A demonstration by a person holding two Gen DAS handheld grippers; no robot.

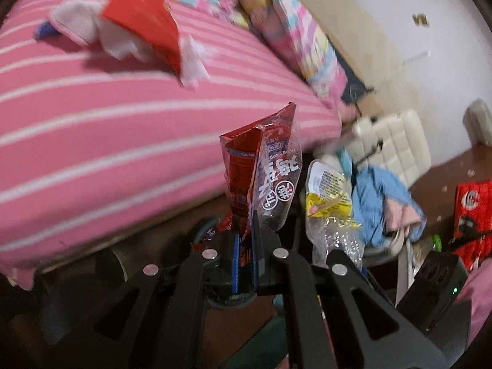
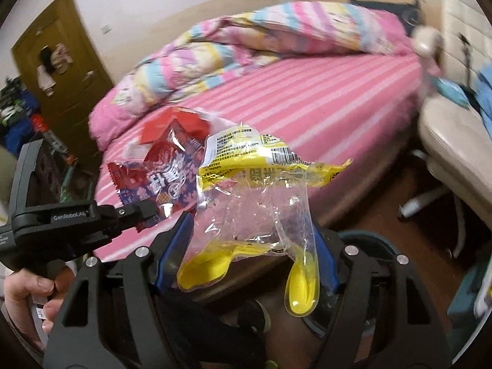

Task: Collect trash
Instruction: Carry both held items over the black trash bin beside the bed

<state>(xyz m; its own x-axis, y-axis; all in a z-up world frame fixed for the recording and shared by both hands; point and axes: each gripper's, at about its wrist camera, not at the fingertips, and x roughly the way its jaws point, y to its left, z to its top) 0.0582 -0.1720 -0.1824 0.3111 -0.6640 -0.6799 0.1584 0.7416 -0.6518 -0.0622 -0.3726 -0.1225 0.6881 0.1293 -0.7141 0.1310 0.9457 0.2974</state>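
Note:
My left gripper (image 1: 245, 227) is shut on a red and clear snack wrapper (image 1: 264, 166) that stands up between its fingers. In the right wrist view the same gripper (image 2: 144, 212) pinches that wrapper (image 2: 160, 181) just left of my right gripper. My right gripper (image 2: 250, 230) stands wide, its blue pads (image 2: 172, 246) pressed on a puffed clear and yellow plastic bag (image 2: 246, 203), held in the air. That bag (image 1: 329, 203) also shows right of the wrapper. A red packet with white tissues (image 1: 144, 27) lies on the bed.
A pink striped bed (image 2: 323, 98) with a bunched pastel quilt (image 2: 215, 49) fills the background. A cream chair (image 1: 396, 141) with blue clothes (image 1: 381, 196) stands to the right. A red box (image 1: 473, 215) sits on the wooden floor. A dark round container (image 2: 372, 246) lies under the grippers. A hand (image 2: 24, 295) grips the left handle.

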